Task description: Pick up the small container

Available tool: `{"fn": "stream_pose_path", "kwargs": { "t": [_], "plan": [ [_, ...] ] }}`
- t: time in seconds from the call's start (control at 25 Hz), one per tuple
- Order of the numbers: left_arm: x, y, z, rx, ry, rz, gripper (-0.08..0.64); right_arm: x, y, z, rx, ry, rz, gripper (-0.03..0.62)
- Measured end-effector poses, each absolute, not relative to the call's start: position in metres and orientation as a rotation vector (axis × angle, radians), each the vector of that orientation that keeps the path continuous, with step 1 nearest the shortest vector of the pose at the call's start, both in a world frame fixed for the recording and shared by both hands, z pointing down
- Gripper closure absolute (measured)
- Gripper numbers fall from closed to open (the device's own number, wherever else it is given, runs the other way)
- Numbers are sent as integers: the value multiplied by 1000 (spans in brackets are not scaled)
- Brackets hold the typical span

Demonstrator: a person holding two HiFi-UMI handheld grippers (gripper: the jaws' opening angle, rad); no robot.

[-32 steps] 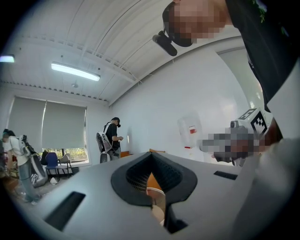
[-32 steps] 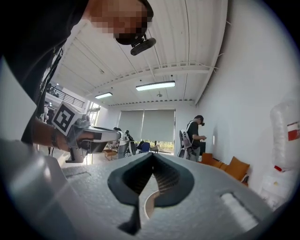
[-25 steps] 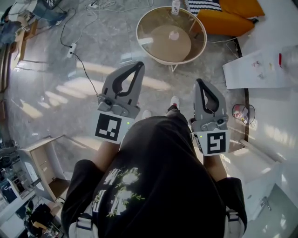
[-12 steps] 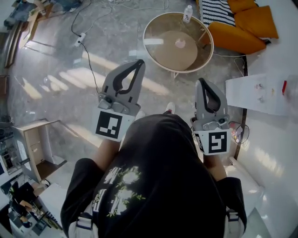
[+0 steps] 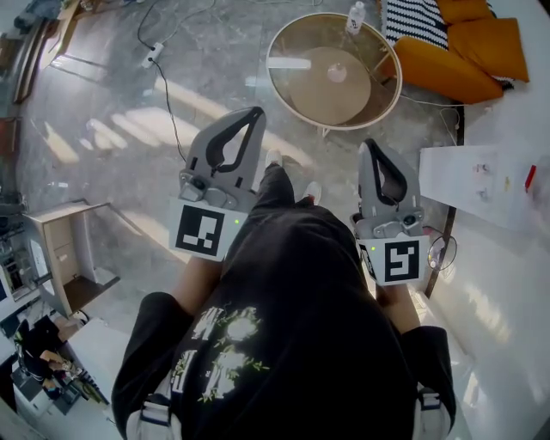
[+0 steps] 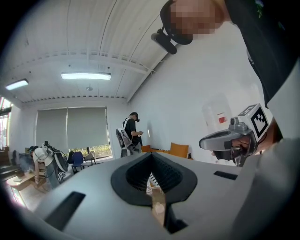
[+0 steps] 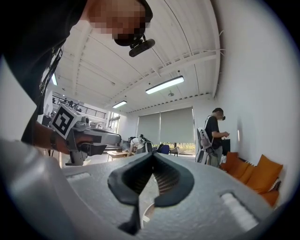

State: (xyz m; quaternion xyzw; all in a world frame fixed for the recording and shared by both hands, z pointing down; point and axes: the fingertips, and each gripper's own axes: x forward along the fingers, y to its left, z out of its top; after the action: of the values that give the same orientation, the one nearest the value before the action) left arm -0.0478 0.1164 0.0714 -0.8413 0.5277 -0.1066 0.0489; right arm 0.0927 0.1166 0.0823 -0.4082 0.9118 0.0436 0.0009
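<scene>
1. State of the tongs: the left tongs have their jaws fully together and hold nothing. The right tongs are likewise closed tip to tip and empty. Both are held roughly level, side by side, in front of the person's chest.
2. Risk, closed jaws: if either pair arrives closed, its tips would likely push the target across the tabletop instead of straddling it.
3. Risk, wrong item: a bottle stands at the far rim of the round table. A reach that runs long could tip it, or it could be taken by mistake.
4. Risk, floor: a cable runs across the floor at about 10 o'clock of the left tongs and could catch a foot.
5. Target location: the small container, judged to be the pale item at the middle of the tabletop, lies at about 2 o'clock of the left tongs and 11 o'clock of the right tongs. It is well apart from both and lower than they are.
</scene>
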Motion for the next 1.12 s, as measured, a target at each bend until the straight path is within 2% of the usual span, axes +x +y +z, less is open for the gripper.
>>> {"fn": "stream_pose_path", "kwargs": {
  "t": [0.68,1.12],
  "plan": [
    [-31,-97,67,-2694,1262,-242,548,76,-66,76,-1518,2793,152,597],
    [-58,-205,71,-2768,1091,-227,548,41,-167,79,-1668,2719,109,596]
  ]
}}
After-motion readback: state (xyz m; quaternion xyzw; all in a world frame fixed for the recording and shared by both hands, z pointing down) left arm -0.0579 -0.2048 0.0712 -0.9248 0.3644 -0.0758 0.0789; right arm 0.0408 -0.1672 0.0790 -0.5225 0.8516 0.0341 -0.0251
